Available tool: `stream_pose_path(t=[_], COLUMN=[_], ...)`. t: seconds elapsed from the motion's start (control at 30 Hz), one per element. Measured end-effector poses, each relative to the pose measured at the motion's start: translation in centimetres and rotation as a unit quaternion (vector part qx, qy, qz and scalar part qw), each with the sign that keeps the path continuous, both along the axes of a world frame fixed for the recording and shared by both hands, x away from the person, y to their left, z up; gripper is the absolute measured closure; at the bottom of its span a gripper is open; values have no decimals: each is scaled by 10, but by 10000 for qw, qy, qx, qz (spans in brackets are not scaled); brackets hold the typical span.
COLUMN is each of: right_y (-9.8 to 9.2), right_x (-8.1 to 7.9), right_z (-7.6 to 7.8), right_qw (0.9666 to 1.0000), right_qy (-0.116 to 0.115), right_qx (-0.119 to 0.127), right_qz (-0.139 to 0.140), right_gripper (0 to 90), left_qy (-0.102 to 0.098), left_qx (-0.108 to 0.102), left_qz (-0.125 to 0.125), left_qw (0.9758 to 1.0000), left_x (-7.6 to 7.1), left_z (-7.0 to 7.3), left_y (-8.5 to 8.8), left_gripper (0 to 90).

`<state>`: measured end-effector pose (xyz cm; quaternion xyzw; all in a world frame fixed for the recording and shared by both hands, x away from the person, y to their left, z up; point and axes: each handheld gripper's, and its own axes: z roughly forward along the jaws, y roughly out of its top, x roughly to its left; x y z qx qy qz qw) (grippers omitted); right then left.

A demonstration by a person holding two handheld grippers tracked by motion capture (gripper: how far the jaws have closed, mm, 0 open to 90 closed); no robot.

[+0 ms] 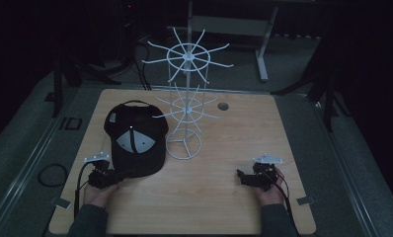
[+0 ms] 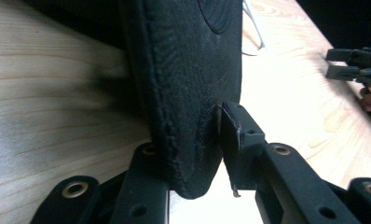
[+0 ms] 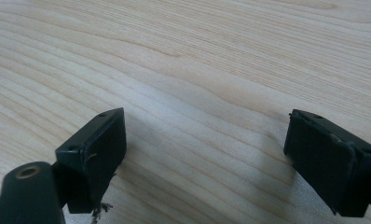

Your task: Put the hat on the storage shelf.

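Observation:
A black cap (image 1: 135, 140) with a grey patch on its crown lies on the wooden table (image 1: 209, 197), its brim toward the person. My left gripper (image 1: 116, 174) is at the brim's near edge. In the left gripper view the brim (image 2: 188, 93) runs between the two jaws of my left gripper (image 2: 193, 149), and the right pad (image 2: 235, 135) touches its edge; the other pad is partly hidden under the fabric. My right gripper (image 1: 240, 176) rests low at the table's right front, its jaws (image 3: 204, 154) wide apart over bare wood with nothing between them.
A white wire display stand (image 1: 184, 98) with two tiers of radiating hooks stands on a ring base just right of the cap. A small round hole (image 1: 222, 106) marks the table's far side. The right gripper (image 2: 356, 65) appears far off in the left gripper view.

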<state>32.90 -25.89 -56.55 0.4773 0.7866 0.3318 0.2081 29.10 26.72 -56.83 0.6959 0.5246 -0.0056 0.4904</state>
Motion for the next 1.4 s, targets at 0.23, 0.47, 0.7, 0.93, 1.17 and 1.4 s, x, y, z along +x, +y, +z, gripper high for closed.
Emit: stream_pose_path(t=[0.23, 0.47, 0.7, 0.93, 1.17, 1.4], right_y=[0, 0, 0, 0, 0, 0], right_x=[0, 0, 0, 0, 0, 0], right_z=[0, 0, 0, 0, 0, 0], right_qw=[10000, 10000, 10000, 10000, 10000, 10000], right_qy=[3, 3, 13, 10, 14, 11], right_qx=[0, 0, 6, 4, 6, 4], right_qz=[1, 1, -6, -3, -5, -4], right_gripper=[126, 126, 126, 126, 126, 126], left_qy=[-42, -38, -190, -467, -647, -820], left_qx=[-352, -478, -360, -459, -335, -205], left_qz=[-109, 56, 262, 503, 703, 877], left_qw=[9993, 9988, 9988, 9966, 9949, 9925], left_x=[0, -2, -7, -15, -19, -23], left_z=[0, 3, 10, 20, 28, 37], left_y=[0, 0, 1, 9, 14, 19], left_gripper=[818, 851, 863, 864, 863, 863])
